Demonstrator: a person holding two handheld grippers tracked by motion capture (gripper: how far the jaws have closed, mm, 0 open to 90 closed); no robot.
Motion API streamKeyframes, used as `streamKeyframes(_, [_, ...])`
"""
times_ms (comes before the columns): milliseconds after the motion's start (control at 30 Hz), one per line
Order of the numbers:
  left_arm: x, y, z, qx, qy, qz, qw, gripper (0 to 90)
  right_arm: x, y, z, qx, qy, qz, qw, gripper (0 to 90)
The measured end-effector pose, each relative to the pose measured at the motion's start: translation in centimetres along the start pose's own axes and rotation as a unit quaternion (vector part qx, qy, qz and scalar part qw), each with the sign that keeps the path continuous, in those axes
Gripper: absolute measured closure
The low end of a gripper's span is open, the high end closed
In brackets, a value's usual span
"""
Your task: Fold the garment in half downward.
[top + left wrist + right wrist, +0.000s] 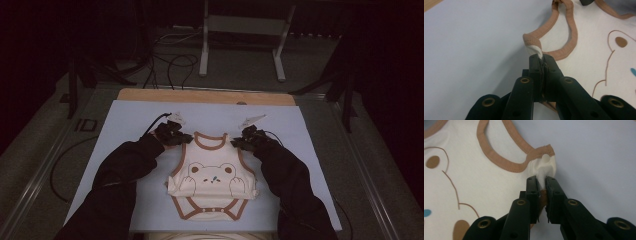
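Note:
A cream baby bodysuit point(212, 175) with brown trim and a bear face lies on the pale blue mat point(125, 125), with the neck opening at the far side. My left gripper point(186, 138) is shut on its left shoulder strap; in the left gripper view the jaws of that gripper point(541, 58) pinch a twisted bit of cream cloth and brown trim point(534, 42). My right gripper point(236, 142) is shut on the right shoulder; in the right gripper view the gripper point(542, 181) clamps a bunched fold of cloth point(544, 166).
The mat lies on a wooden table whose bare far edge point(205, 96) shows beyond it. Black cables point(170, 65) lie on the floor behind, near a white metal stand point(245, 30). Dark sleeves point(125, 165) reach in from the bottom.

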State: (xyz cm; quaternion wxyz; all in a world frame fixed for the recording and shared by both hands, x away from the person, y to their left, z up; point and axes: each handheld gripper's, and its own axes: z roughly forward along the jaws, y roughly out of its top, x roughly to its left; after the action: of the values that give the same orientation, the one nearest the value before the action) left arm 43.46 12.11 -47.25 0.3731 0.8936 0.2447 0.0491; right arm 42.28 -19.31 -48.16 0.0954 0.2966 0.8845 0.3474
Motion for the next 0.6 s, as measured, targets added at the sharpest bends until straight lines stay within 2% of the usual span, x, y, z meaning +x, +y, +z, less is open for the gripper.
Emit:
streamKeyframes(267, [-0.3, 1.1, -1.4, -0.014, 0.003, 0.011, 0.9998, 87.1, 0.0, 0.6, -1.1, -0.012, -0.009, -0.010, 0.9998, 82.4])
streamKeyframes(600, [-0.2, 2.6, -3.1, -0.030, 0.011, 0.021, 0.9993, 87.1, -0.2, 2.0, -2.4, -0.026, -0.019, -0.010, 0.9994, 82.4])
